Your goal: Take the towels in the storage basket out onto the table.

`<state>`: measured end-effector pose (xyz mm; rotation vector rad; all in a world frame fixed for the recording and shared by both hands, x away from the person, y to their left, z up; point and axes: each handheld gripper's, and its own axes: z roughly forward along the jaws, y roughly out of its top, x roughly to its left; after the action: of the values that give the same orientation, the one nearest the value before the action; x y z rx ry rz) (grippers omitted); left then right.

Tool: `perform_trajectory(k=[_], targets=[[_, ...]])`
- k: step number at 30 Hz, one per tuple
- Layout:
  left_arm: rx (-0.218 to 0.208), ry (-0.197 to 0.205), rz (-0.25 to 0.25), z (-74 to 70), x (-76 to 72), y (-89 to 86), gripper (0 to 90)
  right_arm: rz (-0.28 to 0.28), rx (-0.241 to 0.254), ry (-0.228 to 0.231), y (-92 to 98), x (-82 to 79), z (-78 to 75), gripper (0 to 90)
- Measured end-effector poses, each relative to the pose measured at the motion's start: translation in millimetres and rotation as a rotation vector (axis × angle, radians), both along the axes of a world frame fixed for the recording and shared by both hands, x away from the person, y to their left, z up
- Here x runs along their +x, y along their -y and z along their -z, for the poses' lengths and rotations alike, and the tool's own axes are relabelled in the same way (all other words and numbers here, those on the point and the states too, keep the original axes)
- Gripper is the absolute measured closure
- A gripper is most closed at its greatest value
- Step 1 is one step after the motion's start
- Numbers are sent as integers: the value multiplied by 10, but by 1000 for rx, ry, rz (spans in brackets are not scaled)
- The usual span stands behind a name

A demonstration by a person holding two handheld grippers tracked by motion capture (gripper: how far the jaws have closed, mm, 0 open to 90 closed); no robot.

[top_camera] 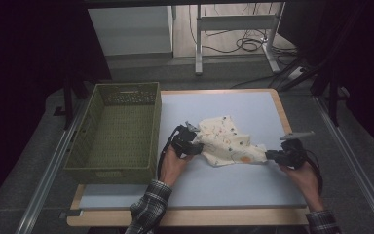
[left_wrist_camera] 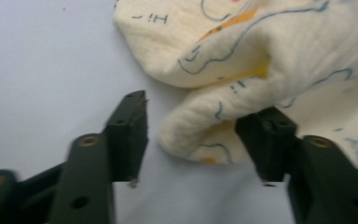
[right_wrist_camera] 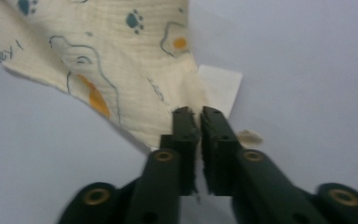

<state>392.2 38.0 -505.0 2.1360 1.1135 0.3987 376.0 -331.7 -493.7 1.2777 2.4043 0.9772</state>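
Well, from where I stand the job looks barely begun. The printed cloth (top_camera: 226, 140) lies crumpled near the middle of the pale blue table (top_camera: 253, 185), not yet spread flat or folded, and the green basket (top_camera: 118, 130) at about nine o'clock from it sits with nothing in it that I can make out. Whether the cloth ends up in there I can only guess.

The right gripper (top_camera: 271, 155) is at roughly four o'clock of the cloth, and in its own view the jaws stand nearly together with a thin corner of fabric (right_wrist_camera: 186, 100) pinched between them, just beside the white label (right_wrist_camera: 220, 88). So that corner is held, and the cloth is drawn out to a point toward that hand.

The left gripper (top_camera: 195, 147) sits at the cloth's eight o'clock edge. In its view the jaws stand about half apart, with a rolled fold of cloth (left_wrist_camera: 205, 133) lying between them; the pad at three o'clock (left_wrist_camera: 265, 140) seems to be touching the fold, the other (left_wrist_camera: 130, 130) is well clear of it, so it has no grip as I judge it.

What is left, I would say, is nearly everything: the left side needs a proper hold on its own corner, then the cloth must be pulled taut and laid out.
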Motion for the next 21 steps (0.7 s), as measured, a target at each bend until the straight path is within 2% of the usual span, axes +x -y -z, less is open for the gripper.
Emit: perform_trajectory(k=[3, 7, 11, 13, 15, 16, 17, 18, 19, 21], targets=[[-23, 24, -1, -44, -160, -50, 398, 15, 2, 39, 91, -83, -14, 708], [-25, 15, 2, -4, -314, -128, 440, -8, 15, 80, 67, -119, -85, 651], [-57, -22, -1, 145, -287, -187, 494, -65, 13, 83, -80, -77, -27, 591], [-75, -25, 2, 213, -206, -190, 527, -58, -22, 73, -128, -30, 59, 584], [-80, -24, 20, 237, -150, -167, 596, -56, -49, 62, -148, 17, 168, 593], [-76, -24, 34, 242, -125, -146, 641, -50, -70, 59, -155, 22, 209, 643], [-69, -29, 48, 241, -98, -122, 686, -47, -63, 76, -145, 0, 213, 739], [-61, -33, 60, 232, -76, -105, 761, -51, -50, 75, -136, -13, 217, 799], [-56, -35, 72, 202, -50, -85, 839, -56, -44, 69, -132, -24, 216, 841], [-47, -23, 90, 58, 2, -37, 880, -67, -53, 58, -129, -56, 196, 865]])
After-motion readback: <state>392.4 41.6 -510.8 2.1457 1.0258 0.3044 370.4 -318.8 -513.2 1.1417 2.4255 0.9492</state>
